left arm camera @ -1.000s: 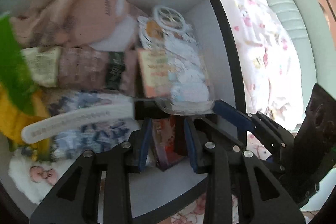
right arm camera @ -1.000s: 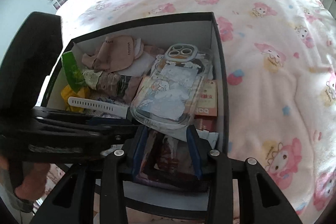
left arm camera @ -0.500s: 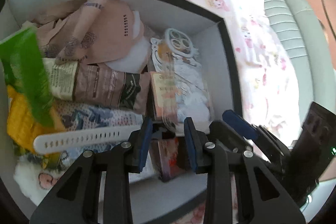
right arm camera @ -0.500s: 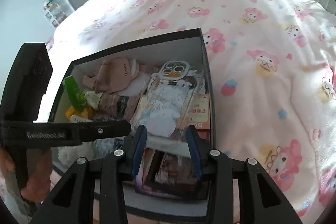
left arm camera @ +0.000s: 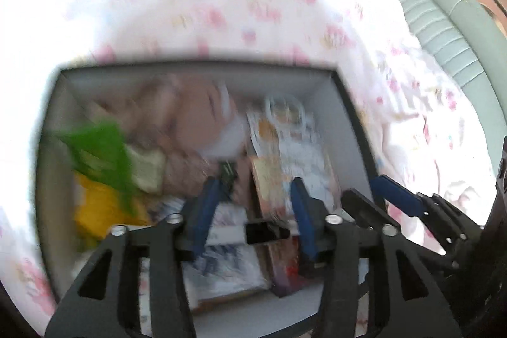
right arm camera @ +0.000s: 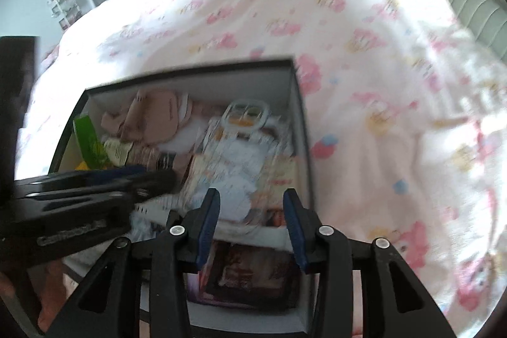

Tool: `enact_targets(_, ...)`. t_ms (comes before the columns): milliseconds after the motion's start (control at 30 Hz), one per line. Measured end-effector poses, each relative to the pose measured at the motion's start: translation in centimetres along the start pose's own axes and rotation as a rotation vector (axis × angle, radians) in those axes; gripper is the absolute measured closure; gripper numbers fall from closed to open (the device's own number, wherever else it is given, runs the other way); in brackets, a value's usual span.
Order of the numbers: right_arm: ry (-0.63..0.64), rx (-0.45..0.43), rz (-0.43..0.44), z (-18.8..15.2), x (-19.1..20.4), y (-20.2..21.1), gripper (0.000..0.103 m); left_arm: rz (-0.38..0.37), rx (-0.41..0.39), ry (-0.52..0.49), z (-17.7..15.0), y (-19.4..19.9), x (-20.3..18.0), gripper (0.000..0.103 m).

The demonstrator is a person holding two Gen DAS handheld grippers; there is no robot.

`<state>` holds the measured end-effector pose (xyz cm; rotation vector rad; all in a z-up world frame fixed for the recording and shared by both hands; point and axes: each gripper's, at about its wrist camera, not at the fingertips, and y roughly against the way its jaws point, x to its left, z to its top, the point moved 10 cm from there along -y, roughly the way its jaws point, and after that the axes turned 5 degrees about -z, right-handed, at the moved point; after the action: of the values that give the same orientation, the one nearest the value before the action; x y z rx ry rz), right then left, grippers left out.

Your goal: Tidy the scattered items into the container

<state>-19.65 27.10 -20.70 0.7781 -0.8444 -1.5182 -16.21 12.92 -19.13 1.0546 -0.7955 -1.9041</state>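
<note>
- The left gripper (left arm camera: 253, 205) is seen above the black-rimmed box (left arm camera: 351, 103); its jaws are opening and nothing is gripped between them.
- The right gripper (right arm camera: 250, 217) is likewise opening, with nothing pressed by its pads.
- A clear phone case (right arm camera: 240, 148) lies inside the box, toward 3 o'clock.
- A green packet (right arm camera: 87, 138) stands at 9 o'clock.
- The box rests on a pink-patterned blanket (right arm camera: 364, 53).

Both wrist views look steeply down, close, sharing box (left arm camera: 355, 103) on bedspread (right arm camera: 364, 21)

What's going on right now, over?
Left gripper and right gripper both opening, nothing gripped. Phone case lies in box. Nothing blocking.
</note>
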Motion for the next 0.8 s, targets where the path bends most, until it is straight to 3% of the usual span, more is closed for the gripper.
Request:
enact_targets(67, -0.015, -0.048, -0.017, 0.8, 0.0, 1.9, 0.05, 0.043, -0.1, -0.025, 0.6, 3.5, -0.5, 0.028)
enact_targets(100, -0.02, -0.063, -0.024, 1.1, 0.0, 2.5, 0.038, 0.06, -0.135, -0.037, 0.7, 4.9, -0.8, 0.018)
enact_targets(133, -0.026, -0.086, -0.039, 1.4, 0.0, 3.6, 0.033, 0.081, -0.161, -0.054, 3.2, 5.6, 0.1, 0.009)
enact_targets(167, -0.033, -0.116, -0.052, 1.7, 0.2, 4.9, 0.029, 0.11, -0.203, -0.082, 5.9, 5.5, -0.5, 0.007)
enact_targets(200, -0.036, -0.138, -0.058, 1.8, 0.4, 5.8, 0.029, 0.125, -0.228, -0.102, 5.5, 6.5, -1.8, 0.007)
enact_targets(233, -0.037, -0.164, -0.067, 1.9, 0.6, 7.2, 0.029, 0.142, -0.246, -0.117, 7.9, 6.5, -3.4, 0.006)
enact_targets(267, -0.038, -0.18, -0.071, 1.9, 0.9, 8.3, 0.029, 0.166, -0.266, -0.119, 7.1, 8.3, -4.0, 0.006)
enact_targets(300, -0.041, -0.195, -0.062, 1.8, 1.3, 9.6, 0.029, 0.172, -0.28, -0.108, 8.4, 9.0, -2.5, 0.003)
enact_targets(433, -0.046, -0.236, -0.037, 0.3, 2.7, 13.0, 0.026, 0.162, -0.329, -0.056, 5.7, 12.0, -2.9, 0.0)
enact_targets(500, -0.011, -0.238, -0.018, -1.0, 3.7, 14.3, 0.025, 0.176, -0.335, -0.041, 3.6, 11.5, -1.1, 0.0)
enact_targets(633, -0.022, -0.224, 0.025, -4.2, 4.6, 16.0, 0.025, 0.238, -0.347, -0.052, 0.1, 13.2, -0.9, 0.0)
enact_targets(800, -0.044, -0.234, -0.012, -7.1, 4.4, 17.3, 0.025, 0.261, -0.367, -0.031, -3.2, 15.6, -1.0, 0.0)
